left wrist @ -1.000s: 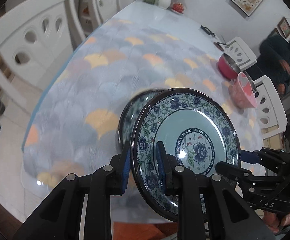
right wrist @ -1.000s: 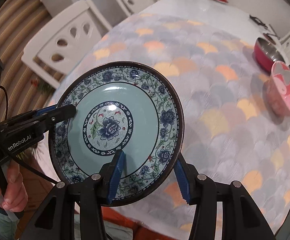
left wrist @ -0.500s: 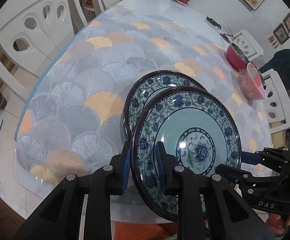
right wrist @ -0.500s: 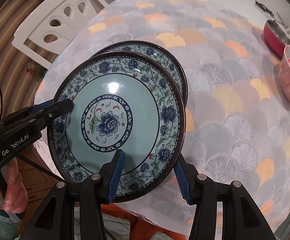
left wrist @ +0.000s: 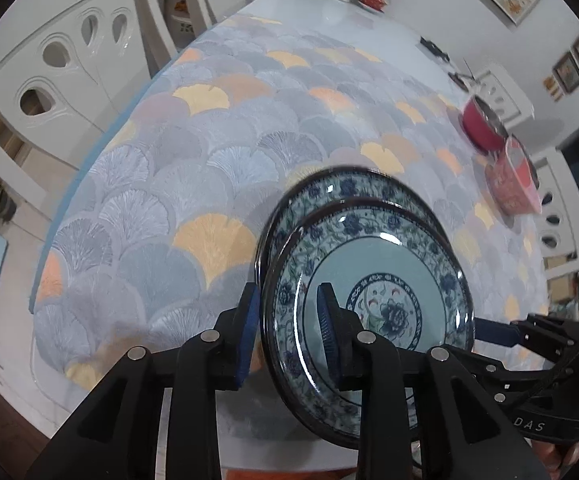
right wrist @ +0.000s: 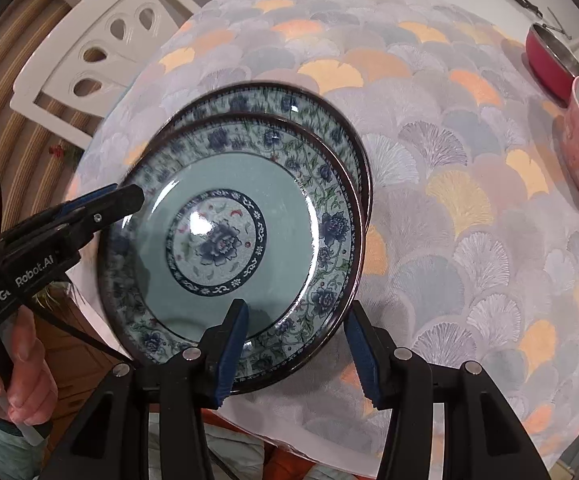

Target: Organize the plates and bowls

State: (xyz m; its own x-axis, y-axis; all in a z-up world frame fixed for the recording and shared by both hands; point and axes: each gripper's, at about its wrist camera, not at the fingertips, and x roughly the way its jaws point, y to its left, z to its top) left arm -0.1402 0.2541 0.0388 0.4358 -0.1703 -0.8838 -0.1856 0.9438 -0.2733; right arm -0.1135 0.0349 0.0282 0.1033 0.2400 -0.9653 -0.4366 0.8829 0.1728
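Left wrist view has a white chair (left wrist: 69,76) at the far left beside the table (left wrist: 329,16), whose fan-patterned cloth (left wrist: 209,152) is grey, blue and orange. Near the middle, the left gripper (left wrist: 287,320) straddles the left rim of the upper plate (left wrist: 369,304); its jaws are opening, and a gap shows between the outer pad and the rim. This blue floral plate sits over a matching lower plate (left wrist: 349,188), offset toward the near side. To the right, the right gripper (left wrist: 493,330) reaches the upper plate's other edge. Far right stand a red pot (left wrist: 481,128) and a pink bowl (left wrist: 513,184), close together.

Right wrist view shows the right gripper (right wrist: 295,344) moderately open around the plate's near rim, one finger over the plate face, the other outside the edge; whether the pads press is unclear. A hand (right wrist: 21,364) holds the left gripper at the left.
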